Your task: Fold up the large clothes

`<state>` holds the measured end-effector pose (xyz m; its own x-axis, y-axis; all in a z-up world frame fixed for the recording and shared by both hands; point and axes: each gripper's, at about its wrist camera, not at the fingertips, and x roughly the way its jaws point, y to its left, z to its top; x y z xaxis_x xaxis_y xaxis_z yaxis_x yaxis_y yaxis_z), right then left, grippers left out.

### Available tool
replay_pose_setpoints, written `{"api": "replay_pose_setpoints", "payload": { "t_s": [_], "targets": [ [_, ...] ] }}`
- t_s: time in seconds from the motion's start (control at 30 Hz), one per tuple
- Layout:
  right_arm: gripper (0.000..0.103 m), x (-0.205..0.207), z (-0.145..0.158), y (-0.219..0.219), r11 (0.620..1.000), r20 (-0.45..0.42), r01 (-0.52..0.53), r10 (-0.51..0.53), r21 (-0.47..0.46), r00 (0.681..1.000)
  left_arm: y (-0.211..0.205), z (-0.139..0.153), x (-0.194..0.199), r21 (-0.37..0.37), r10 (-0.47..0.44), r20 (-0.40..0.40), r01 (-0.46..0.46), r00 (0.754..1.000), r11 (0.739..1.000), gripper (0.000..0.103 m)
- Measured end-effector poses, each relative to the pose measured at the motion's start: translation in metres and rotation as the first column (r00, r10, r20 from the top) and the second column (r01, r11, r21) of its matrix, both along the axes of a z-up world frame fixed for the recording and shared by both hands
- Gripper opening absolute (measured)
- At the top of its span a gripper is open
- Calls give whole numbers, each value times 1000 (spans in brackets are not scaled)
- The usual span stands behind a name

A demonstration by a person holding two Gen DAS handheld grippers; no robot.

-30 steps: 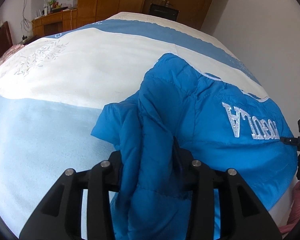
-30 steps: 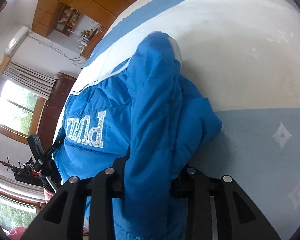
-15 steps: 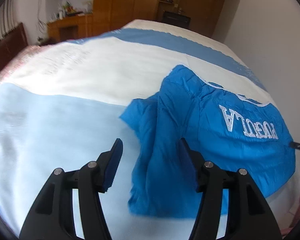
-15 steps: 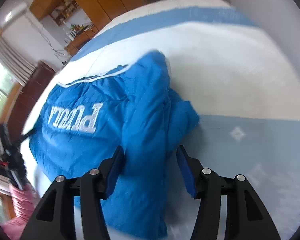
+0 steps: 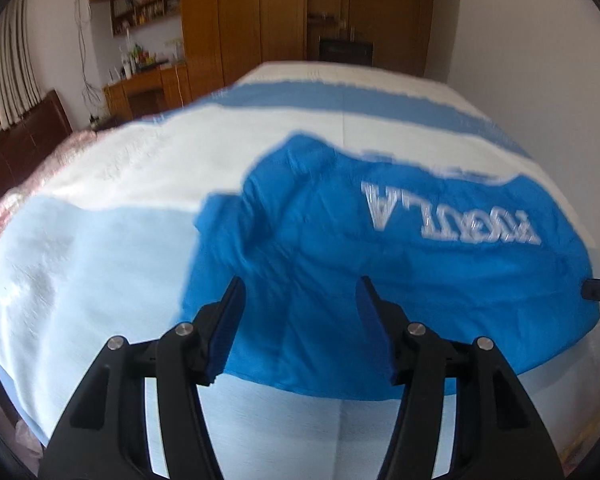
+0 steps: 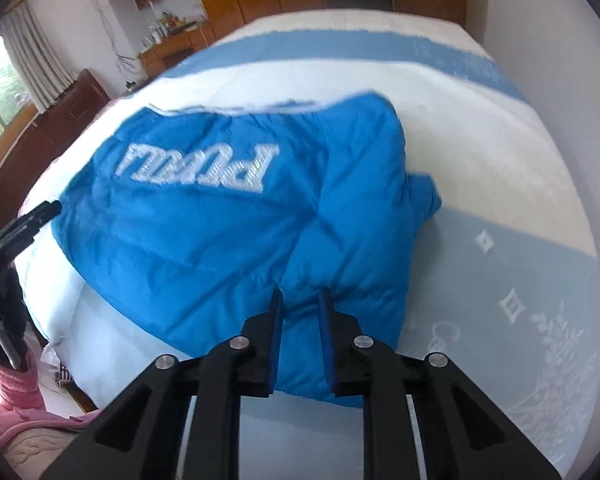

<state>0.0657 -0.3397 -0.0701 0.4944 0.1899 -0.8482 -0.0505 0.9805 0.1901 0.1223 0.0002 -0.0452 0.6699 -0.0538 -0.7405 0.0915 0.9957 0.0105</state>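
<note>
A bright blue puffer jacket (image 5: 380, 260) with white lettering (image 5: 448, 220) lies folded on the blue-and-white bed cover (image 5: 80, 260). My left gripper (image 5: 300, 284) hovers over the jacket's near edge, open, with nothing between its fingers. In the right wrist view the same jacket (image 6: 220, 240) lies with one folded part running along its right side. My right gripper (image 6: 301, 294) hangs above that part's near end. Its jaws are closing to a narrow gap, with no cloth between them.
Wooden wardrobes (image 5: 240, 20) and a desk with bottles (image 5: 148, 76) stand beyond the bed's far end. A white wall (image 5: 540, 60) runs along one side. A black tripod (image 6: 4, 248) and pink cloth (image 6: 16, 400) are by the bed's near corner.
Both grippers held folds of the jacket a second ago, then let go. They have drawn back and upward, and the jacket now lies flat. The right jaws opened wide, then narrowed.
</note>
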Motion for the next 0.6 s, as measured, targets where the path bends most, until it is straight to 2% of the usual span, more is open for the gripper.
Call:
{"api": "replay_pose_setpoints", "payload": {
  "t_s": [0.23, 0.37, 0.6],
  "targets": [
    [14, 6, -27, -3, 997, -44, 59, -57, 44, 997, -8, -28, 4, 62, 24, -22, -23, 999, 998, 56],
    [14, 4, -35, 1, 996, -29, 87, -86, 35, 996, -9, -36, 2, 93, 15, -20, -13, 1000, 996, 57],
    [14, 0, -41, 2, 991, -4, 124, -124, 41, 992, -6, -42, 2, 99, -1, -22, 4, 1000, 995, 57]
  ]
}}
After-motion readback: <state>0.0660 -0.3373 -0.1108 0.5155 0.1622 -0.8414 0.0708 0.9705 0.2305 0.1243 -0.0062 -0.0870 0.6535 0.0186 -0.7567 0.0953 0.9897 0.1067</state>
